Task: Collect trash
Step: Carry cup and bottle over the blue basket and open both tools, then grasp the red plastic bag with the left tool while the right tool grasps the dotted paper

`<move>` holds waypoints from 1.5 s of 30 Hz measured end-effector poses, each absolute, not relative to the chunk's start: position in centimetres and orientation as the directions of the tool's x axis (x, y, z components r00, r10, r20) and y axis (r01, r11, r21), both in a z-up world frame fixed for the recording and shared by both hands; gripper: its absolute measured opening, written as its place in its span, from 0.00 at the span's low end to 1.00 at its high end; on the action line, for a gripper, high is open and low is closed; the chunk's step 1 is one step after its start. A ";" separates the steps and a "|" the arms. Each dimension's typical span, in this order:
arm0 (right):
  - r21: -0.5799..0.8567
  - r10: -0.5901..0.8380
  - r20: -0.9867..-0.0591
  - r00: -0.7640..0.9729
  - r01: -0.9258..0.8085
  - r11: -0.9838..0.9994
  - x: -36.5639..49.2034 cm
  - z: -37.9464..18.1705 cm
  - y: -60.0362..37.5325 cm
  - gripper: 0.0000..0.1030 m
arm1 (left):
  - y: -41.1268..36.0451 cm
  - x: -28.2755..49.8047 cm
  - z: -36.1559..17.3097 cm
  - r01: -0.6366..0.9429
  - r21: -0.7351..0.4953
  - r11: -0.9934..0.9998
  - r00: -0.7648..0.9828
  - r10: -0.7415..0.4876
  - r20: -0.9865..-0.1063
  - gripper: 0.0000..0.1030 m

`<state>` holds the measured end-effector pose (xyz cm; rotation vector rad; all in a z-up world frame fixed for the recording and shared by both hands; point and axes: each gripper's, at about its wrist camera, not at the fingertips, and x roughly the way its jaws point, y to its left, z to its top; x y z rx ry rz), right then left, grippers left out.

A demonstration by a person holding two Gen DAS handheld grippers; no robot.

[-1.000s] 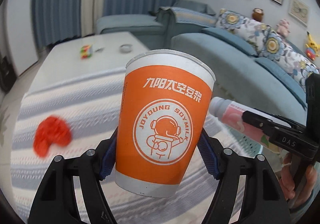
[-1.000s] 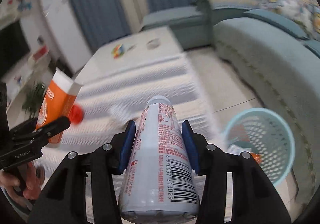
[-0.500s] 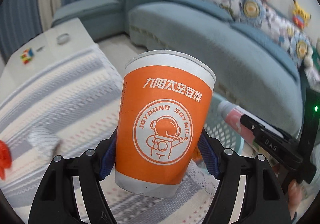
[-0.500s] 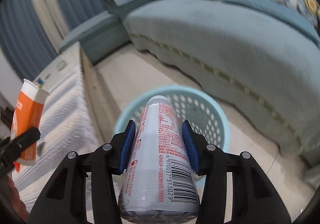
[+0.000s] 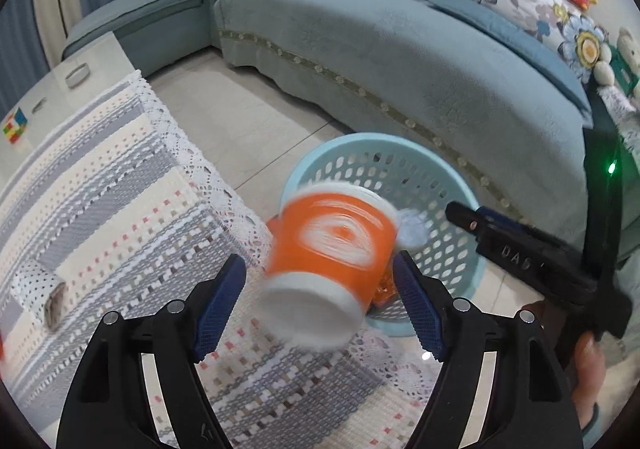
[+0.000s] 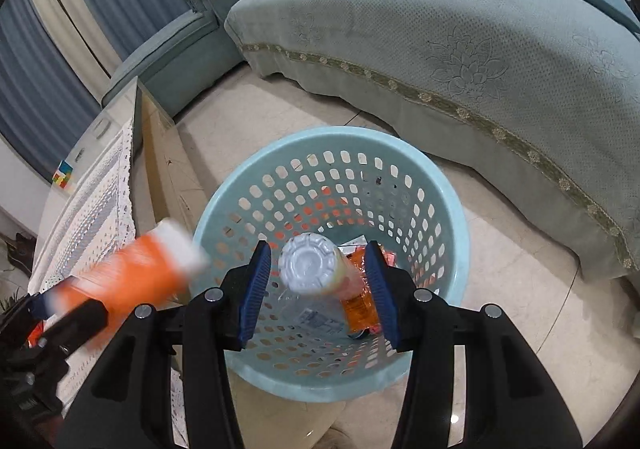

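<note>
Left tool (image 5: 320, 305) spread wide, orange paper cup (image 5: 330, 261) blurred, loose between pads. Right tool (image 6: 318, 289) spread wide, plastic bottle (image 6: 310, 265) loose over blue laundry-style basket (image 6: 448, 209).

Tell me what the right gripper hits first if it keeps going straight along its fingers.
Likely the white bottle seen between the open right gripper fingers, apparently dropping into the blue basket. Past it, the trash at the basket's bottom. Depth is hard to judge.

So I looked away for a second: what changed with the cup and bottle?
Both grippers opened. The left gripper let go of the cup, which tumbles blurred toward the basket. The right gripper released the bottle, now dropping in. The basket stayed put.
</note>
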<state>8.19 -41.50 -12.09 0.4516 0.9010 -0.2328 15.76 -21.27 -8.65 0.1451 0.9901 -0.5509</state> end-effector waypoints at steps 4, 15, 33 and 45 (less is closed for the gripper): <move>0.278 -0.015 -0.794 0.608 0.384 0.880 7.5 -11.7 -41.4 0.44 | -20.8 15.4 -7.5 0.509 -0.175 0.843 0.431 -0.426 -0.795 0.75; 0.268 0.011 -0.767 0.641 0.304 0.914 7.0 -8.0 -36.8 0.44 | -14.6 14.2 -3.6 0.430 -0.196 0.881 0.521 -0.419 -0.743 0.75; 0.146 0.274 -0.631 0.726 -0.235 0.961 12.2 -2.4 -11.8 0.56 | 16.1 10.2 0.4 -0.138 -0.277 0.951 0.776 -0.070 -0.627 0.83; 0.065 0.294 -0.708 0.643 -0.355 0.933 17.7 -9.2 -3.5 0.60 | 25.8 14.9 -6.6 -0.416 -0.216 0.883 0.706 0.164 -0.689 0.85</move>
